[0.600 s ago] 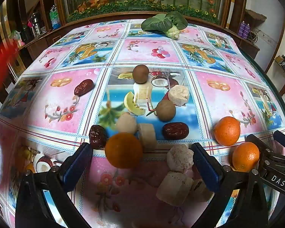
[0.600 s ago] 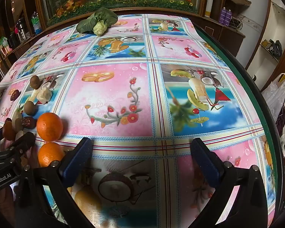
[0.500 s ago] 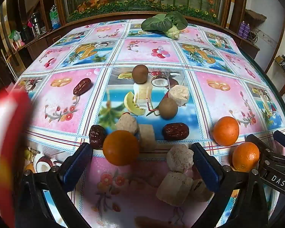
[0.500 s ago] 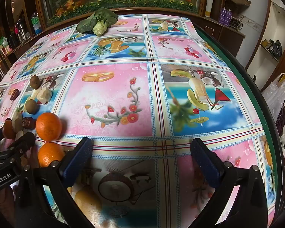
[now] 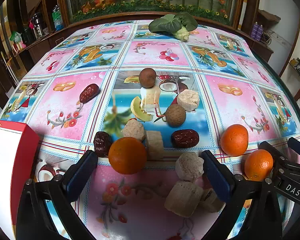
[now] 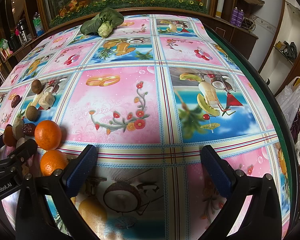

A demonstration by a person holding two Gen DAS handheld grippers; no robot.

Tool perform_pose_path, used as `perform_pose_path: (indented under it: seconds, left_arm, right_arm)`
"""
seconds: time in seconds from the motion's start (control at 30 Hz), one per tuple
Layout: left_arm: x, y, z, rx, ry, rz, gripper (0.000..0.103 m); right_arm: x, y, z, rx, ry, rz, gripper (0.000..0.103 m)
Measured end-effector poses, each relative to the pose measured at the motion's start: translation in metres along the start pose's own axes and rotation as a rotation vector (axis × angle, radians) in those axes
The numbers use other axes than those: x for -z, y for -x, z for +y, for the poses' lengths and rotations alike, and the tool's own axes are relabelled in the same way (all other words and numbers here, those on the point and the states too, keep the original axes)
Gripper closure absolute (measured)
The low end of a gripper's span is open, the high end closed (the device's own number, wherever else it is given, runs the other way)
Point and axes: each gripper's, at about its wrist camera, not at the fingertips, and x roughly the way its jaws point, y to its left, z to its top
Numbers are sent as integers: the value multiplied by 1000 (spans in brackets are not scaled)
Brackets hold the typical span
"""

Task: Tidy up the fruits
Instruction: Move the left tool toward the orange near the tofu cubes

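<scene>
At far left of the left wrist view, a red box (image 5: 12,160) with a white inside, on the edge of the patterned tablecloth (image 5: 70,108). Further right and toward the back, one dark date (image 5: 89,95) alone on a pink square. Near the front, a second date (image 5: 102,143) touching an orange (image 5: 127,155), with the left gripper (image 5: 148,172) just behind that orange, jaws spread wide and holding nothing. Between and just past the blue fingers (image 5: 82,173), several pale cakes: two (image 5: 133,129) just behind the orange, another (image 5: 189,166) against the right finger, one more (image 5: 183,201) nearer the camera. Toward the middle, a brown round fruit (image 5: 147,77) at the back, a second one (image 5: 175,115) closer in beside another pale cake (image 5: 188,99), and a third date (image 5: 185,138) in front of them. To the right, two more oranges, one (image 5: 234,140) on the cloth near a second (image 5: 258,165) that sits just beside the tip of the right gripper (image 5: 286,160). At the far edge of the table, a leafy green vegetable (image 5: 173,26). In the right wrist view, the same two oranges (image 6: 48,134) at far left, the vegetable (image 6: 102,25) at the back, then the right gripper (image 6: 148,170) with jaws wide apart, empty, over bare cloth well clear of the fruit. At far right, off the table, a plastic bag (image 6: 292,98).
</scene>
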Motion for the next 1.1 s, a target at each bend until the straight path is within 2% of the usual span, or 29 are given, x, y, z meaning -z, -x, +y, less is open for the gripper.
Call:
perform_pose_path:
  seconds: [0.23, 0.37, 0.43, 0.47, 0.6, 0.67, 0.83, 1.1]
  left_arm:
    - [0, 0, 0, 1, 0, 1, 1]
    - [2, 11, 7, 4, -1, 58, 1]
    - [9, 31, 15, -43, 34, -15, 2]
    - [14, 46, 17, -69, 25, -66, 2]
    - [24, 96, 25, -115, 13, -199, 1]
    - [27, 112, 28, -125, 14, -244, 1]
    - [28, 128, 27, -122, 16, -296, 1]
    - [27, 127, 31, -116, 30, -286, 1]
  right_arm:
    - [-2, -1, 0, 0, 0, 1, 0]
    - [-5, -3, 1, 8, -15, 4, 0]
    - [-5, 0, 1, -18, -17, 6, 0]
    - [-4, 6, -2, -53, -29, -20, 1]
    - [1, 52, -10, -163, -78, -253, 0]
    - [4, 66, -11, -215, -84, -312, 0]
    - [8, 74, -3, -270, -61, -333, 0]
    - [8, 77, -2, -276, -65, -343, 0]
